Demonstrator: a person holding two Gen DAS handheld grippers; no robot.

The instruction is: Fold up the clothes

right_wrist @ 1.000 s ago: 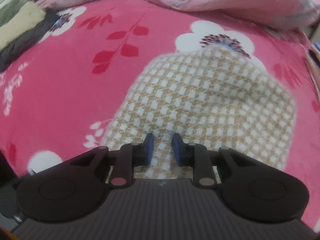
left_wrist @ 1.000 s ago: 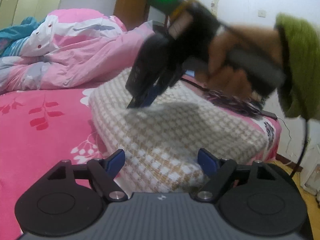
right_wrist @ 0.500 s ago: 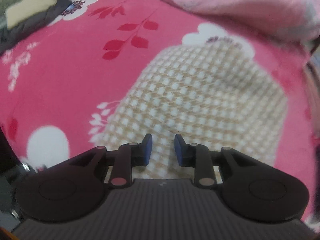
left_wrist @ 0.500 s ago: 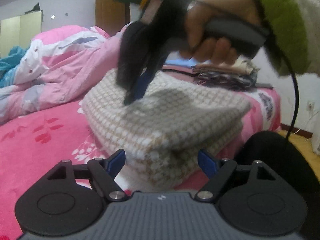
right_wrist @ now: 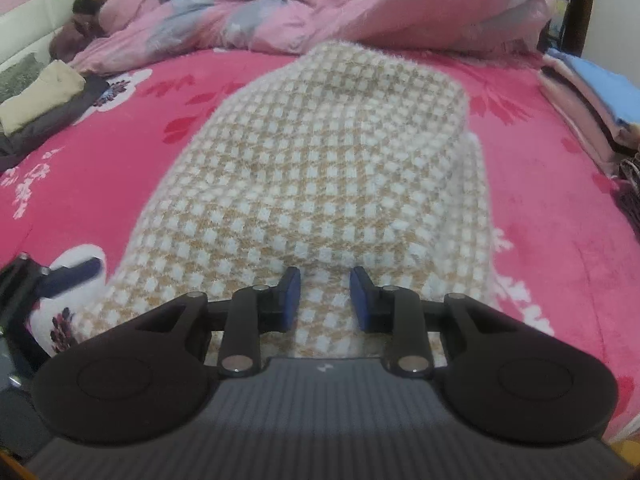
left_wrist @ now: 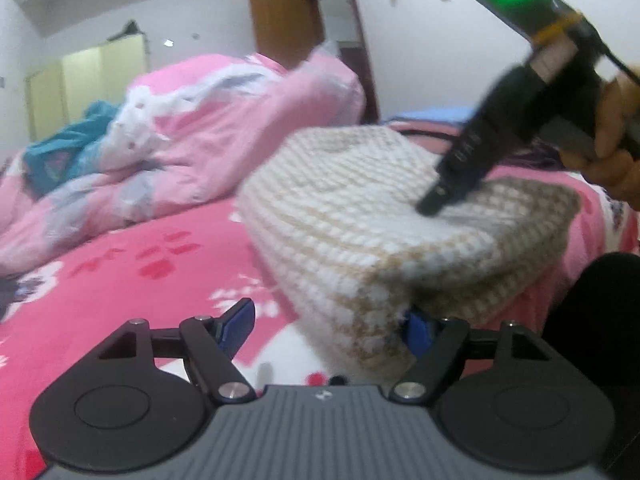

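Home bedroom. Bed with pink floral sheet [right_wrist: 540, 208], rumpled pink quilt [left_wrist: 208, 136] heaped at far side, wooden door [left_wrist: 288, 24] ajar, pale yellow wardrobe [left_wrist: 84, 80] by wall, folded clothes stacked along bed's edges [right_wrist: 44, 100] (both sides).

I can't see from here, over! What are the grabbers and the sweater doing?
Left gripper open at folded sweater's near corner. Right gripper open, tips on sweater top. Sweater folded on pink bed. Nothing in the way.

Fuzzy knit sweater [right_wrist: 320, 168], plush bedspread [right_wrist: 112, 160]
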